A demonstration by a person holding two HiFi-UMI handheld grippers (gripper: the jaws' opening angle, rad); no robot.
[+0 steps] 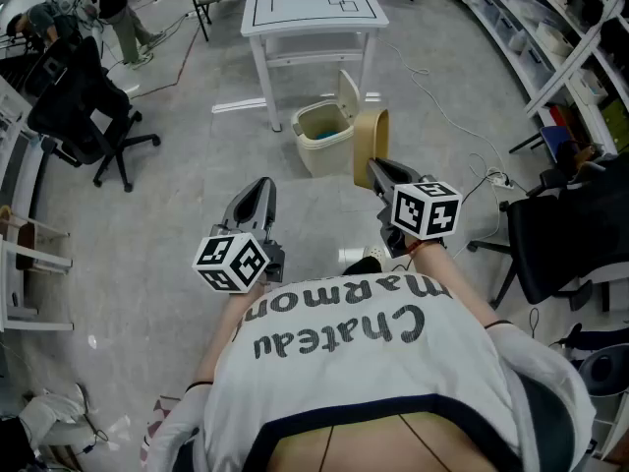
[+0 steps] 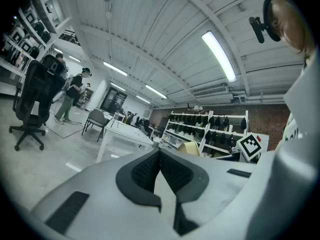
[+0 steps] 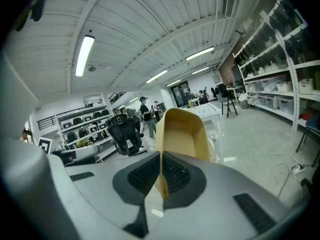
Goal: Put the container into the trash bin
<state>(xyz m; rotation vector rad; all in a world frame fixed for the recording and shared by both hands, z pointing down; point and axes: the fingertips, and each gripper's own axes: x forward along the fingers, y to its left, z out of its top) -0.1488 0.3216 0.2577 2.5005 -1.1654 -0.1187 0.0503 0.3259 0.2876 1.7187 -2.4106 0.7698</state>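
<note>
A tan, shallow container (image 1: 371, 146) stands on edge in my right gripper (image 1: 378, 172), which is shut on its rim; in the right gripper view the container (image 3: 180, 131) rises straight out of the shut gripper (image 3: 161, 176). The cream trash bin (image 1: 322, 138) stands on the floor just left of the container, lid tipped up and open. My left gripper (image 1: 259, 197) hovers lower left of the bin, level. Its pads (image 2: 172, 170) meet with nothing between them, and the container (image 2: 186, 148) shows to the right in that view.
A white table (image 1: 310, 13) stands right behind the bin. A black office chair (image 1: 84, 106) is at the left and another (image 1: 570, 234) at the right. Cables (image 1: 462, 126) trail over the floor toward shelves (image 1: 550, 37) along the right wall. A person (image 1: 118, 8) stands far left.
</note>
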